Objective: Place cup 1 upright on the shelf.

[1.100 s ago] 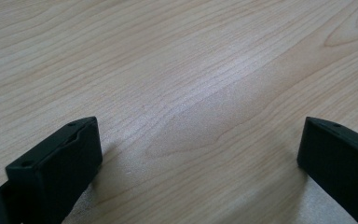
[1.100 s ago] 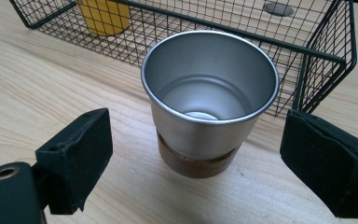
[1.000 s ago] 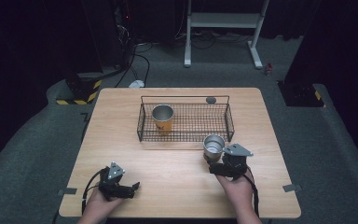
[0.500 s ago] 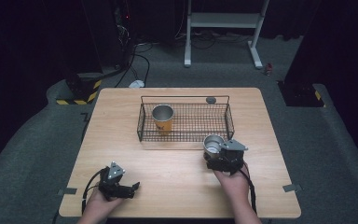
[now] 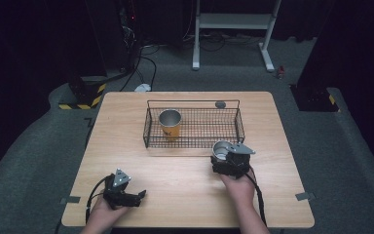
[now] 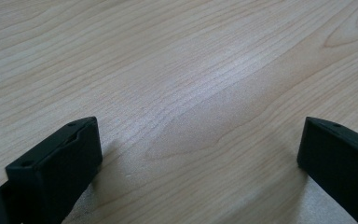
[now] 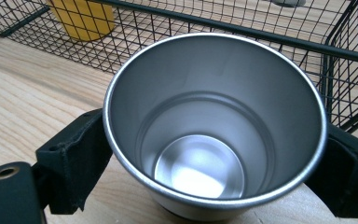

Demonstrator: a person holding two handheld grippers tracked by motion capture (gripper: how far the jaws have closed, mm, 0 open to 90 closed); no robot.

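I have the steel cup [image 7: 214,126] clamped between the jaws of the right gripper [image 5: 230,161], one pad pressed on each side of its wall just under the rim. In the high view the cup [image 5: 221,150] sits at about 5 o'clock from the table's [image 5: 126,126] centre, just outside the near right corner of the wire basket [image 5: 148,129]. From the right gripper view I can't tell whether its base rests on the wood or hangs just above it.

I judge the step in hand to be carrying this cup into the basket, with the grasp made and the transfer not yet done. The next move calls for a lift high enough to bring the cup's base over the basket's front rail, then a short push toward 12 o'clock and a lowering onto the mesh floor, keeping the cup upright.

The steel cup is empty; I see its bare, shiny bottom. The basket holds one yellow cup [image 5: 170,124] with a metal lining, standing upright toward its left end, and I can see nothing inside it. The right half of the basket floor is free. A small dark round thing [image 5: 220,104] lies at the basket's far rim, around 1 o'clock.

My left gripper [image 5: 126,195] rests at 7 o'clock near the table's front edge, its jaws spread wide over bare wood and holding nothing.
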